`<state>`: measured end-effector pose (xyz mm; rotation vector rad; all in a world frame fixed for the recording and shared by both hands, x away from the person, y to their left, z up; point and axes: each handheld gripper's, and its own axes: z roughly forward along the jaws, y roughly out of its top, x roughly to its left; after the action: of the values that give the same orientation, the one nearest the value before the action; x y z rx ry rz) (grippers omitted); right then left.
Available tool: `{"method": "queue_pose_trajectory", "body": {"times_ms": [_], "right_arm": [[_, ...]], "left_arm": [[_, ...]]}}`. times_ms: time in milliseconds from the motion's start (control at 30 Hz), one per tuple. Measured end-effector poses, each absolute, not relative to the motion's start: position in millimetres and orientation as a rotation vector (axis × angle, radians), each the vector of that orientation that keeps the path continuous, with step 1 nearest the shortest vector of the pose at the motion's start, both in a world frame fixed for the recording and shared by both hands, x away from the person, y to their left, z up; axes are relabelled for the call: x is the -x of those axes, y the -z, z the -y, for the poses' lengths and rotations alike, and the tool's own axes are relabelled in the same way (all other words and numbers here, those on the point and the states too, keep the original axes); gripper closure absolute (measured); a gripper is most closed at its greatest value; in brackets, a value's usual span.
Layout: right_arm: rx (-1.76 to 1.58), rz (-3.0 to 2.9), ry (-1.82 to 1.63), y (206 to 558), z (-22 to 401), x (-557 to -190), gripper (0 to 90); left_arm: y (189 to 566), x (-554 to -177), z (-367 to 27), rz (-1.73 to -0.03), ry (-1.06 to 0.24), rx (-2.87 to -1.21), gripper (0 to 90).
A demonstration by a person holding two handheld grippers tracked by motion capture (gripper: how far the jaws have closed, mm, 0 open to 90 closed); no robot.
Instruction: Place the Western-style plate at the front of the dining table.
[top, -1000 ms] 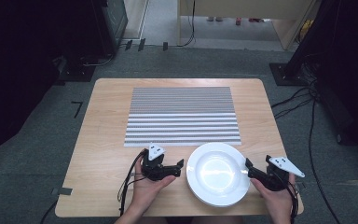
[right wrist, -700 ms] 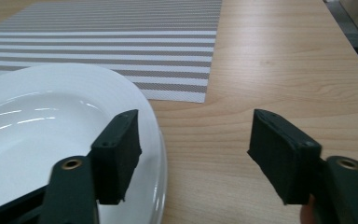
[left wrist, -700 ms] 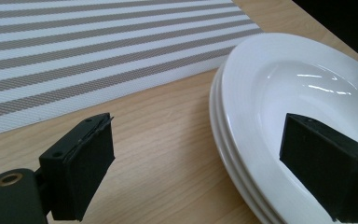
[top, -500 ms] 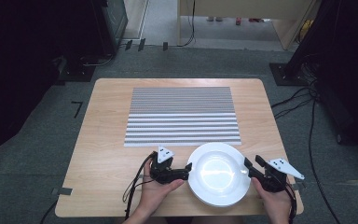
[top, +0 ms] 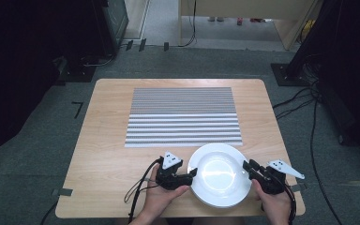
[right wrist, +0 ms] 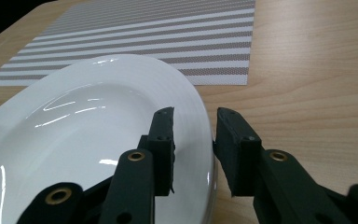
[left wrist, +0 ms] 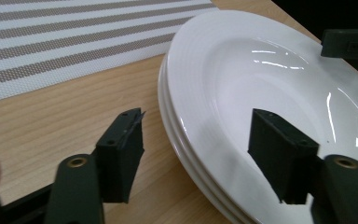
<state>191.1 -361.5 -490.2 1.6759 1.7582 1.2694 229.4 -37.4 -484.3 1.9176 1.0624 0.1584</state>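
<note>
Left tool (top: 193,174): jaws closing astride near-left rim of round white ceramic plates (top: 220,174), not yet pressing. Right tool (top: 249,168): jaws closing, straddling the right rim; contact unclear. Plates: stacked flat, bowl up, no long axis, front-right on light wooden desk (top: 108,140), beside striped placemat (top: 183,116).

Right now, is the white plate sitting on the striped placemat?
No, the white plate rests on bare wood of the table, in front of the striped placemat.
</note>
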Motion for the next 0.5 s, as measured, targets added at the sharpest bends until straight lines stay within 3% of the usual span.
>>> {"method": "queue_pose_trajectory", "body": {"times_ms": [267, 500], "right_arm": [[-1.732, -1.733, -1.324, 492.7, 366.3, -191.5, 75.1], [-1.790, -1.687, -1.349, 493.3, 369.5, -190.4, 80.9]], "left_arm": [[488.7, -222.8, 41.2, -1.038, -0.138, -1.942, 50.1], [488.6, -221.1, 41.3, -1.041, -0.147, -1.938, 51.4]]}}
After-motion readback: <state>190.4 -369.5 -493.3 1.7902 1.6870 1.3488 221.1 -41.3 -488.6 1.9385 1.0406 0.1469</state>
